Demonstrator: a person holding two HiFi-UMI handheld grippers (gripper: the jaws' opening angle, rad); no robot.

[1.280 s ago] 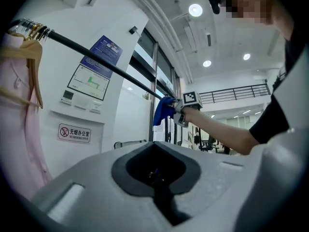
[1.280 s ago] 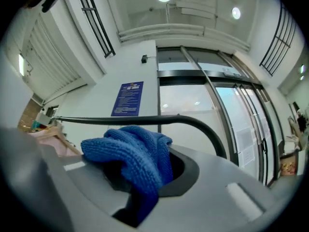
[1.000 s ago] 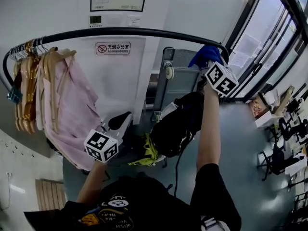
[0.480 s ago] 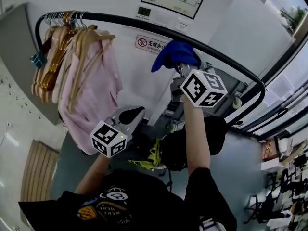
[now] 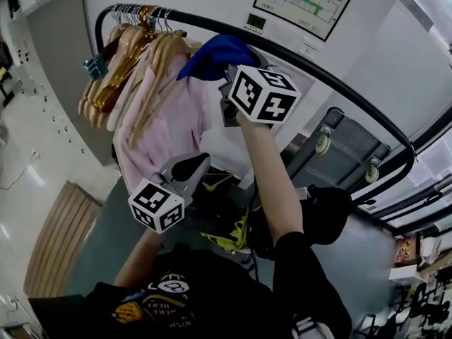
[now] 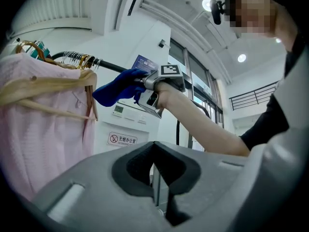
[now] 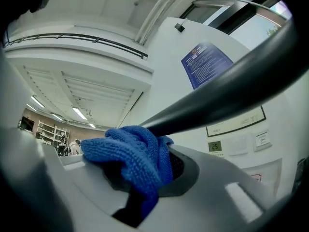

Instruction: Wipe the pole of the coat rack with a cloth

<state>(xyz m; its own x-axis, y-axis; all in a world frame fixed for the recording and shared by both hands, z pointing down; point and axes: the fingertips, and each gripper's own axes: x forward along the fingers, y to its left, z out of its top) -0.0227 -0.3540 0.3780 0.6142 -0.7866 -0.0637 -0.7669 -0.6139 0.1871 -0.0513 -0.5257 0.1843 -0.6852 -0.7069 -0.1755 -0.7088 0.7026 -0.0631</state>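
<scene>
The coat rack's black pole [image 5: 332, 73] arcs from the upper left to the right in the head view. A blue cloth [image 5: 214, 54] is draped over it, just right of the hangers. My right gripper [image 5: 229, 73] is raised to the pole and shut on the cloth; its marker cube sits below. In the right gripper view the cloth [image 7: 130, 153] is bunched between the jaws and pressed against the pole [image 7: 227, 95]. My left gripper [image 5: 187, 169] hangs low, apart from the pole, shut with nothing in it [image 6: 157, 178]. It looks up at the cloth [image 6: 116, 88].
Pink garments [image 5: 166, 126] on wooden hangers [image 5: 116, 62] crowd the pole's left end, close to the cloth. A grey cart [image 5: 342, 154] and a black bag [image 5: 318, 214] stand below the pole. Wall signs hang behind. A slatted wooden panel [image 5: 60, 239] lies at the lower left.
My right gripper has slid the blue cloth leftward along the pole, from its right bend to just beside the hangers. The left gripper has stayed low.
</scene>
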